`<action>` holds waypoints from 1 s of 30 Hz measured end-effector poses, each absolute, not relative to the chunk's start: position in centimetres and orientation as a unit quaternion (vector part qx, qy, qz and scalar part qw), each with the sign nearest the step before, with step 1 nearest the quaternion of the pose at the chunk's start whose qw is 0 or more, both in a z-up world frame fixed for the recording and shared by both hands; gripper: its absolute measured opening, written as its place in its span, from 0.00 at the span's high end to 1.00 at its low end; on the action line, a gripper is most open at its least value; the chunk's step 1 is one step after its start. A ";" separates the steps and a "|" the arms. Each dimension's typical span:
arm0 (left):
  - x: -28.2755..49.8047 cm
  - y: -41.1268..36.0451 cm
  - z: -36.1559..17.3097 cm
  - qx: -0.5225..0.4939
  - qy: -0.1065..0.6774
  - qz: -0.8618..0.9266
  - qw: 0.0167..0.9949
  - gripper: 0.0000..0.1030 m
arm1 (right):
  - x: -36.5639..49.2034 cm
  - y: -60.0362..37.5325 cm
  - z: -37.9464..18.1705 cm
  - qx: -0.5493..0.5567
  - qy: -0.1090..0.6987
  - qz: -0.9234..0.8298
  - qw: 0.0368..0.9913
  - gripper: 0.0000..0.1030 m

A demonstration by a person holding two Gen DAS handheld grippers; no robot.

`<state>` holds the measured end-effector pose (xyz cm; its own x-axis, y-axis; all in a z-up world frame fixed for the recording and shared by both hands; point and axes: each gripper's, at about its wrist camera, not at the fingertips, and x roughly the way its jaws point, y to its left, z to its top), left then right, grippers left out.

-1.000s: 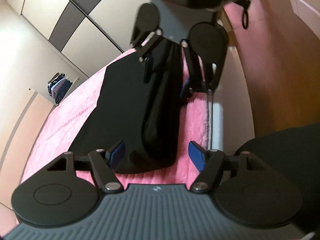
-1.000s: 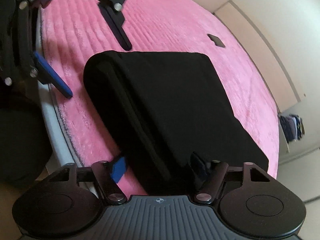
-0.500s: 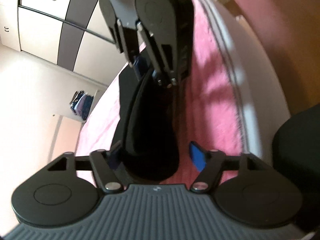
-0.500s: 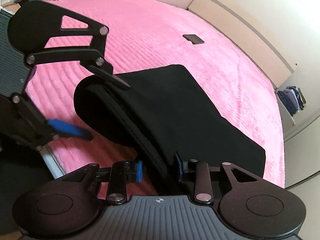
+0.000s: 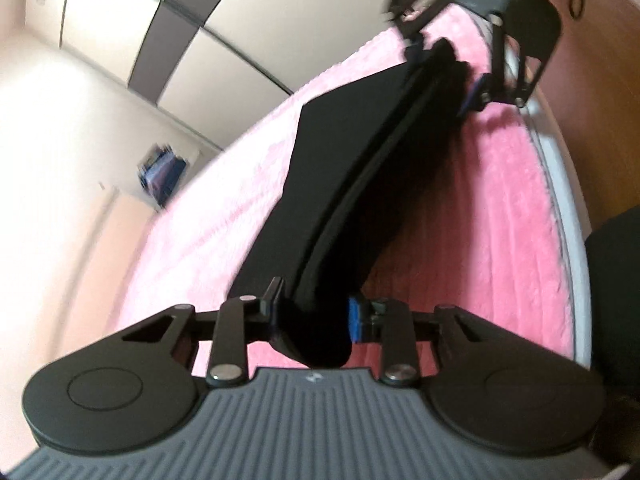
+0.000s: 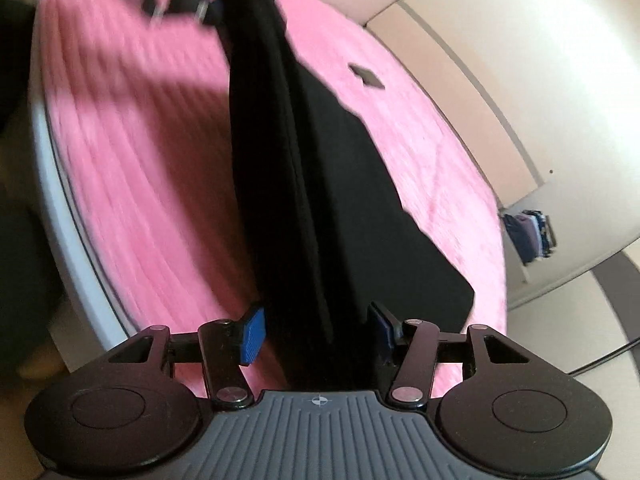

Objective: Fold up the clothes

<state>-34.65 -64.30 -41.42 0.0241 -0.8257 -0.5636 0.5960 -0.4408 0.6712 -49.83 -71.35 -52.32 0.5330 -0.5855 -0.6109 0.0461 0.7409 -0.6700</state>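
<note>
Both grippers at the ends of a folded black garment on a pink bed.
Left gripper (image 5: 312, 316), jaws closing, pads pressing the garment's (image 5: 360, 184) thick folded edge at 6 o'clock in left wrist view; narrow gap. Right gripper (image 6: 316, 332), jaws opening, cloth between the pads, left pad clear of it, right pad contact unclear. Garment lifted along its fold over the pink blanket (image 6: 152, 168); far flat part lies toward 3 o'clock. Small dark patch (image 6: 366, 76) on bed at 1 o'clock. Clothes stack (image 6: 528, 236) by wall at 3 o'clock.
</note>
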 end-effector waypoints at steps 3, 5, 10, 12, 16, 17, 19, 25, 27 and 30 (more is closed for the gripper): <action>-34.6 -63.8 -41.8 0.493 -0.102 -0.696 0.512 0.73 | -50.3 -70.9 -54.3 -0.352 0.457 -0.196 0.793 0.48; -34.9 -63.4 -42.5 0.500 -0.105 -0.691 0.512 0.72 | -50.2 -70.7 -54.8 -0.369 0.455 -0.199 0.786 0.49; -36.2 -62.1 -45.3 0.536 -0.133 -0.661 0.508 0.54 | -49.7 -70.9 -54.7 -0.362 0.462 -0.203 0.784 0.69; -37.4 -62.0 -46.5 0.559 -0.153 -0.645 0.498 0.55 | -49.6 -70.7 -54.4 -0.359 0.462 -0.209 0.783 0.76; -39.1 -62.6 -48.0 0.588 -0.183 -0.622 0.484 0.57 | -50.0 -70.3 -53.2 -0.343 0.451 -0.228 0.792 0.80; -39.4 -62.9 -48.2 0.596 -0.189 -0.615 0.481 0.59 | -50.2 -70.1 -53.0 -0.342 0.447 -0.232 0.793 0.80; -39.6 -63.4 -48.4 0.607 -0.190 -0.609 0.474 0.72 | -50.5 -69.9 -52.6 -0.340 0.441 -0.236 0.796 0.80; -38.5 -64.2 -46.5 0.598 -0.168 -0.623 0.475 0.80 | -51.4 -69.9 -53.6 -0.347 0.432 -0.238 0.798 0.67; -37.8 -64.8 -45.3 0.584 -0.146 -0.640 0.478 0.81 | -51.2 -70.1 -54.3 -0.352 0.433 -0.239 0.795 0.60; -36.4 -65.7 -43.6 0.557 -0.113 -0.672 0.474 0.81 | -51.2 -70.3 -55.3 -0.371 0.444 -0.244 0.778 0.60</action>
